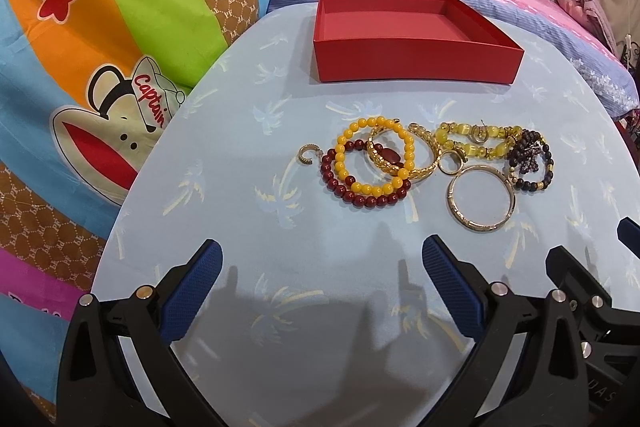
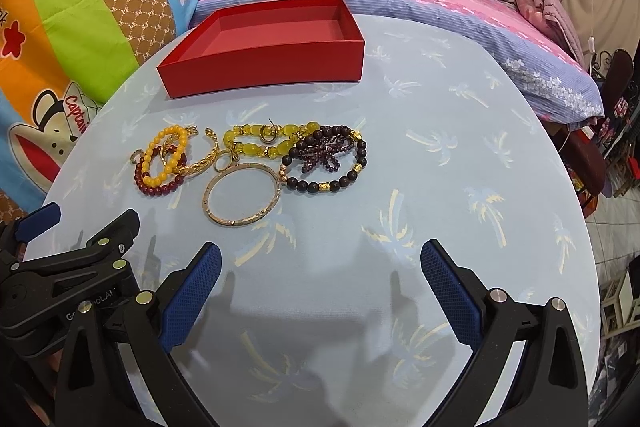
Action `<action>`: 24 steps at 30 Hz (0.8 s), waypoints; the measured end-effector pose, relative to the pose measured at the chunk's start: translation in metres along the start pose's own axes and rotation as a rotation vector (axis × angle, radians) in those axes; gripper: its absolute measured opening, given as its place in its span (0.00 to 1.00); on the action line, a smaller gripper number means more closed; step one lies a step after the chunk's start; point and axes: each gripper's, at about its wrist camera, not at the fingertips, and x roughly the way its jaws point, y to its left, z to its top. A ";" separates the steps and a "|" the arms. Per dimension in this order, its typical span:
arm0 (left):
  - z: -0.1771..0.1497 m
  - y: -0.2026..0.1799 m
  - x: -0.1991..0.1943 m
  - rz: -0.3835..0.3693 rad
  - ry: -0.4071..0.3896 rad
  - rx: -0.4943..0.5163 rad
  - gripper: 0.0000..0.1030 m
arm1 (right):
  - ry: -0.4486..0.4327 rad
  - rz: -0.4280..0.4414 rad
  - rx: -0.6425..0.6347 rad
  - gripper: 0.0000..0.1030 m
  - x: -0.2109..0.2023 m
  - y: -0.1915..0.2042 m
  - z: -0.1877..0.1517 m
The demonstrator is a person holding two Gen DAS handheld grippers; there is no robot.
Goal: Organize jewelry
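Meanwhile both grippers, left point(image 1: 322, 259) and right point(image 2: 320, 259), hover wide apart before bracelets point(image 1: 424, 163) near the red box point(image 1: 416, 63).

One red box point(image 1: 416, 63) sits on one round table point(image 1: 280, 227). Beaded bracelets: one yellow point(image 1: 376, 157), one dark red point(image 1: 360, 195), one translucent yellow-green point(image 1: 476, 143), one dark brown point(image 2: 332, 163). Gold pieces: one plain bangle point(image 1: 480, 199), one ornate cuff point(image 1: 420, 167), one small open ring point(image 1: 307, 155).
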 end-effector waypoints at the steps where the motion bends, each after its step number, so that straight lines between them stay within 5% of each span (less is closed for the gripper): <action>1: 0.000 0.000 0.000 0.000 -0.001 -0.001 0.93 | 0.001 0.000 0.000 0.94 0.000 -0.001 0.000; 24: 0.000 0.002 -0.006 0.004 -0.019 -0.004 0.93 | -0.020 -0.008 -0.004 0.94 -0.006 0.001 0.000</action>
